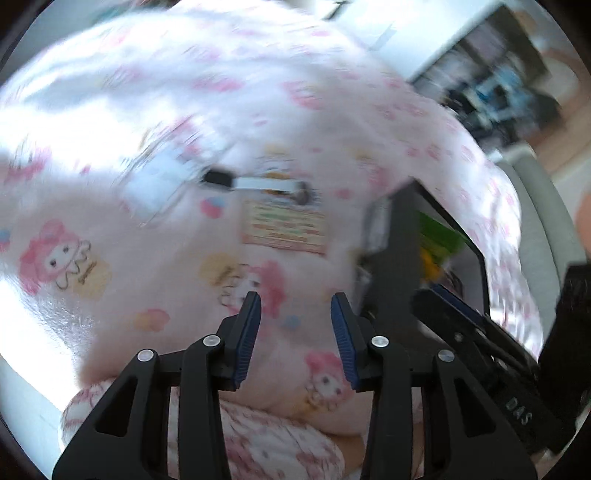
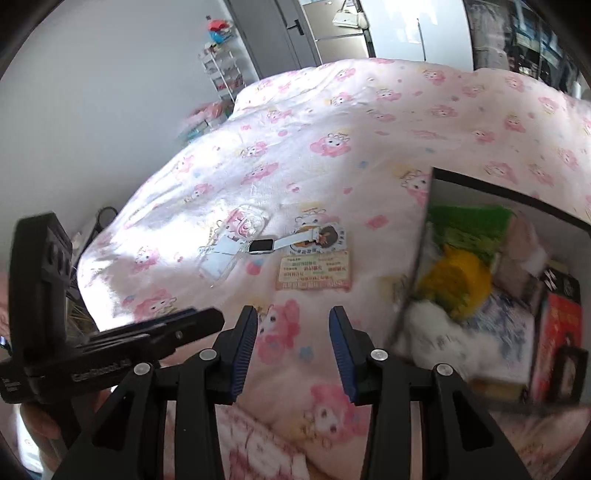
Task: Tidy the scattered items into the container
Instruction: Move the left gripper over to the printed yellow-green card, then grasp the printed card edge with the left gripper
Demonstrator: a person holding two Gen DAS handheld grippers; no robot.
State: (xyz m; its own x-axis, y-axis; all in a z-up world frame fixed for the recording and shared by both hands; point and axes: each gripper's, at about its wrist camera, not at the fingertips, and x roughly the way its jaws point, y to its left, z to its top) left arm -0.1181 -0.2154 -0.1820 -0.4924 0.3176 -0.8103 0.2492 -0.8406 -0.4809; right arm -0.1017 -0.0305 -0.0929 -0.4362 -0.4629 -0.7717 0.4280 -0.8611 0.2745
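Note:
On the pink cartoon-print blanket (image 2: 369,122) lie a smartwatch (image 2: 261,246) with a white strap, a clear phone case (image 2: 229,247) to its left, and a printed card (image 2: 314,274) below a round character sticker (image 2: 325,233). The open black-rimmed container (image 2: 498,192) stands to the right, holding green, yellow and white soft things and books. My right gripper (image 2: 293,319) hovers open and empty short of the card. My left gripper (image 1: 295,306) is open and empty too, and appears beside the right one (image 2: 199,319). The left wrist view is blurred: watch (image 1: 255,182), card (image 1: 284,225), container (image 1: 402,258), right gripper (image 1: 439,295).
A white wire shelf rack (image 2: 221,70) and a grey door (image 2: 273,33) stand beyond the bed's far end. The bed's left edge drops off near a dark cable loop (image 2: 105,218). A pink patterned pillow (image 2: 258,446) lies under both grippers.

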